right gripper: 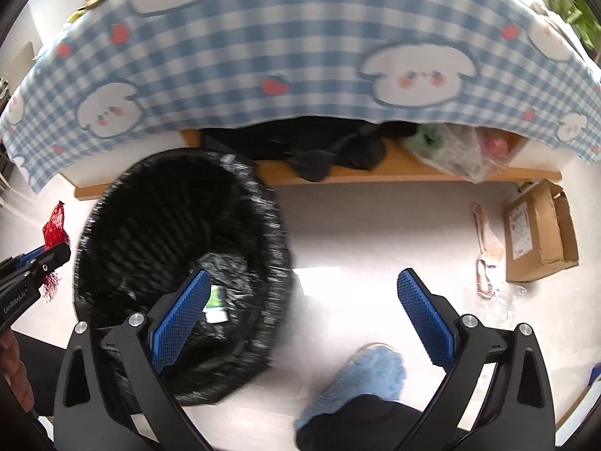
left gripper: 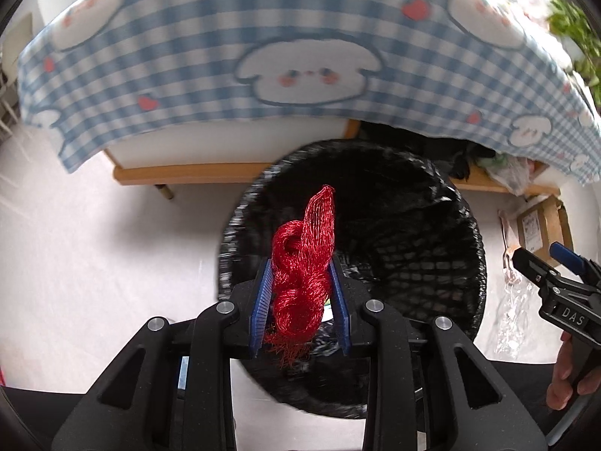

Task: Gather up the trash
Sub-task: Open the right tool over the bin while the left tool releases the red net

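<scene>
While the left claw (left gripper: 300,293) hangs over the mouth of the black mesh bin (left gripper: 432,225), its blue pads (left gripper: 263,300) are pressed in on a bundle of red netting (left gripper: 300,263), which bulges up between them and trails frayed threads below. In the left wrist view this netting sits directly above the bin's opening, over the near rim, not yet inside. The bin stands on a pale floor (left gripper: 94,244) in front of a low wooden shelf, and is lined with a shiny black bag. The right claw (right gripper: 304,308) stands wide apart with nothing between its pads (right gripper: 424,308); no earlier view shows it, so only its wide, empty stance can be told. Its left pad lies over the bin's inside, its right pad over bare floor. Inside the bin, in the right wrist view, a small green-and-white wrapper (right gripper: 216,302) lies on the bag. Above everything hangs a blue-and-white checked cloth (left gripper: 263,37) printed with white puppies and red strawberries, draped over the worktop's edge. To the right on the floor lie a cardboard box (right gripper: 541,233), a strip of pinkish packaging (right gripper: 484,248) and some clear plastic film (right gripper: 503,297) just beside it. A blue slipper (right gripper: 360,379) shows at the bottom of the right wrist view, near the bin.
</scene>
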`<move>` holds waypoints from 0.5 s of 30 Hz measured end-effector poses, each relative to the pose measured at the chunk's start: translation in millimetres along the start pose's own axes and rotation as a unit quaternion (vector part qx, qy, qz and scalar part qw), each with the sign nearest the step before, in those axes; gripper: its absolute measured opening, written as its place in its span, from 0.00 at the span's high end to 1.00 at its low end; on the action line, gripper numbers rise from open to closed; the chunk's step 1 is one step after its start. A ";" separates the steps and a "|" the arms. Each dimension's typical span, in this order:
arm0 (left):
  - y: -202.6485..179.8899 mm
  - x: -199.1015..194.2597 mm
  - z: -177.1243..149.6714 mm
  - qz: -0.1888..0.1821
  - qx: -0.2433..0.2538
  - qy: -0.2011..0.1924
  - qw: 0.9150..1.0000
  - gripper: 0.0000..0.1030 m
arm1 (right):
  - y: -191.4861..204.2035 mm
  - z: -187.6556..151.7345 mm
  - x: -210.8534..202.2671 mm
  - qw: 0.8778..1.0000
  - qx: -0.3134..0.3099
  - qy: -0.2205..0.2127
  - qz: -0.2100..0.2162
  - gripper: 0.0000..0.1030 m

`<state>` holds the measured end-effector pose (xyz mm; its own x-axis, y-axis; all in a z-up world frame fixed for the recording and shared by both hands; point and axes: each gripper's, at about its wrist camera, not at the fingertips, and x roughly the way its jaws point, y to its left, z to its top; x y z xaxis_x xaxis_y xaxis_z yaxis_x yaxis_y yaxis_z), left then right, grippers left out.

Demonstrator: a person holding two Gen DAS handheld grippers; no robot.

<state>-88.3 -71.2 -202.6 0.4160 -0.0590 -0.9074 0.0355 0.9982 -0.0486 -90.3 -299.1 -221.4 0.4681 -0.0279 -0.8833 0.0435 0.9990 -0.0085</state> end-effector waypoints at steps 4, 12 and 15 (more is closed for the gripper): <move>-22.2 9.8 2.6 -0.004 0.009 0.007 1.000 0.72 | -24.4 -5.2 4.8 1.000 0.007 0.003 -0.004 0.07; -61.6 28.5 0.2 -0.017 0.032 0.017 0.999 0.72 | -57.5 -13.3 11.8 1.000 0.023 0.013 -0.011 0.07; -70.4 33.2 -0.6 -0.022 0.038 0.020 0.999 0.70 | -60.9 -13.5 11.7 1.000 0.026 0.012 -0.014 0.07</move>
<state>-77.5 -143.5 -229.5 0.3765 -0.1014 -0.9209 0.1233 0.9906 -0.0587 -99.3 -359.8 -237.5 0.4446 -0.0534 -0.8941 0.1013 0.9948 -0.0090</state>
